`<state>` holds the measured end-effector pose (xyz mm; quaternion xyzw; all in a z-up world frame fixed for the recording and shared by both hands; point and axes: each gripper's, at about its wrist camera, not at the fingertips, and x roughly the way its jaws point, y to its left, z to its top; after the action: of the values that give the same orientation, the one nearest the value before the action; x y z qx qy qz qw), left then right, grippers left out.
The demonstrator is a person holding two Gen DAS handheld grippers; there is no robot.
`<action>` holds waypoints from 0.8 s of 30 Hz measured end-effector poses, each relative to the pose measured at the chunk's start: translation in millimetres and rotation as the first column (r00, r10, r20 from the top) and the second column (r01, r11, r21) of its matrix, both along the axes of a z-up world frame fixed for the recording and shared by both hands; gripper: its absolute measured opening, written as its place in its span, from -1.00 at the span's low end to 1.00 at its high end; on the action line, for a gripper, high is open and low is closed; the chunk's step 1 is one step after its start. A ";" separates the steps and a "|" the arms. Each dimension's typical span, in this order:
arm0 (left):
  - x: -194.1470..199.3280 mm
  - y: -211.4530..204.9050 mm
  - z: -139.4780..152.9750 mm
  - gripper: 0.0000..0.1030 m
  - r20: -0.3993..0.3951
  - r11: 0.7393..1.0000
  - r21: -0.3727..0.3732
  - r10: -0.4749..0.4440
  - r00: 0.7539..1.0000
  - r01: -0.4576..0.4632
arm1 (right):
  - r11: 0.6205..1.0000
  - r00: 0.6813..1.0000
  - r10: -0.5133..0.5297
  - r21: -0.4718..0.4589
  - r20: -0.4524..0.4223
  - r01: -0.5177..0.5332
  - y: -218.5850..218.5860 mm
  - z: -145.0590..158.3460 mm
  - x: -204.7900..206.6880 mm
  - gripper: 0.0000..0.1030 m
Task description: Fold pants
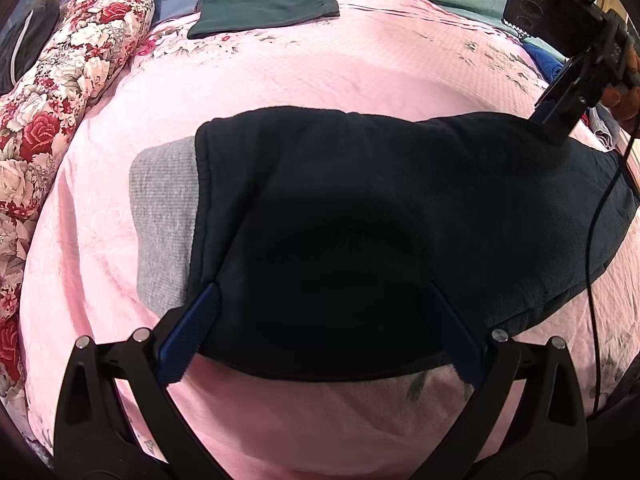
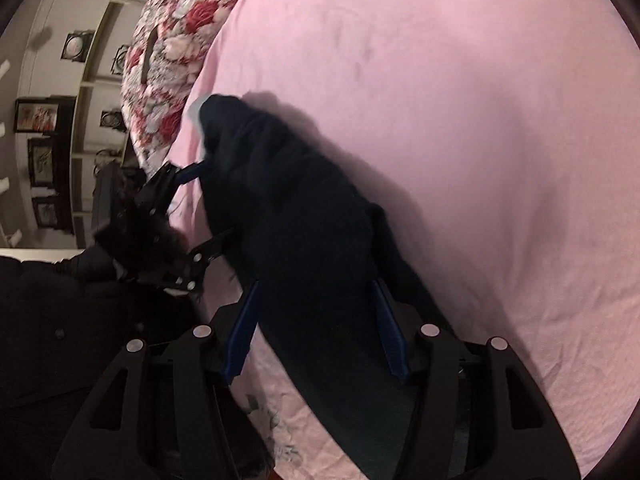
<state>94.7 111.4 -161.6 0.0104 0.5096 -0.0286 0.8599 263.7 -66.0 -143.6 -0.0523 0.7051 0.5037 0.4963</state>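
On pink quilted bedspread (image 1: 320, 80), dark navy fleece pants (image 1: 360, 220) lie bunched; left gripper (image 1: 320, 332) and right gripper (image 2: 316, 320) each straddle fabric, grip unclear; wide free room far side, floral bolster (image 1: 60, 100) left.

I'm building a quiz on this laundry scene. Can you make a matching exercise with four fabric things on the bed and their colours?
Things:
1. pants
2. bedspread
3. rolled quilt
4. folded garment at the far edge

Colours:
A. dark green
B. pink
C. dark navy, almost black
D. red and cream floral

Pairs: 1-C, 2-B, 3-D, 4-A
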 end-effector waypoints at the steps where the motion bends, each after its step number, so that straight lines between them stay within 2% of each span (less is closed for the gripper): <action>1: 0.1 0.3 -0.1 0.96 0.000 1.000 0.000 0.000 1.000 0.000 | 1.000 1.000 0.007 0.005 -0.003 -0.007 2.6 -0.1 0.3 0.11; 2: 0.3 0.3 -0.2 0.96 -0.001 1.000 0.001 0.002 1.000 -0.002 | 1.000 1.000 -0.001 0.011 -0.009 0.001 2.8 -1.8 3.7 0.11; 4: 0.9 0.2 -0.3 0.96 -0.003 1.000 0.003 0.003 1.000 -0.003 | 0.999 0.997 -0.028 0.040 -0.078 0.032 1.5 -8.2 9.3 0.11; 5: 1.2 0.6 -0.3 0.96 -0.006 1.000 0.003 0.002 1.000 -0.002 | 0.999 0.991 -0.023 0.046 -0.130 0.029 3.1 -12.8 7.8 0.11; 8: 1.3 1.1 -0.2 0.96 -0.008 1.000 0.002 0.003 1.000 -0.003 | 0.998 0.983 0.041 0.053 -0.180 -0.031 10.0 -13.3 -1.6 0.11; 11: 1.8 0.9 -1.3 0.96 -0.007 1.000 0.009 0.007 1.000 -0.007 | 0.999 0.984 0.036 0.043 -0.176 -0.029 11.7 -15.1 -1.6 0.33; 13: 2.8 1.0 -1.5 0.96 -0.011 1.000 0.009 0.011 1.000 -0.010 | 1.000 0.993 -0.014 0.015 -0.121 0.016 13.5 -18.0 3.3 0.35; 17: 3.5 1.4 -1.5 0.96 -0.010 1.000 0.012 0.012 1.000 -0.012 | 0.983 0.985 -0.132 0.111 -0.114 0.145 13.1 -16.1 17.3 0.37; 18: 3.8 1.5 -1.5 0.96 -0.011 1.000 0.012 0.013 1.000 -0.013 | 0.979 0.981 -0.152 0.114 -0.121 0.166 12.6 -20.1 19.9 0.37; 20: 4.2 1.6 -1.5 0.96 -0.013 1.000 0.014 0.013 1.000 -0.013 | 0.961 0.953 -0.199 0.147 -0.228 0.236 7.2 -32.8 25.7 0.39; 22: 4.5 1.7 -1.2 0.96 -0.017 1.000 0.014 0.010 1.000 -0.010 | 0.963 0.931 -0.142 0.173 -0.336 0.209 6.2 -37.9 19.7 0.39; 24: 4.7 2.5 -1.6 0.96 -0.018 1.000 0.014 0.009 1.000 -0.009 | 0.986 0.955 -0.083 0.117 -0.285 0.121 5.8 -33.8 9.8 0.36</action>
<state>99.4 113.9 -163.2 0.0137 0.5177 -0.0213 0.8552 273.5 -60.3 -177.4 0.0890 0.7347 0.5257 0.4195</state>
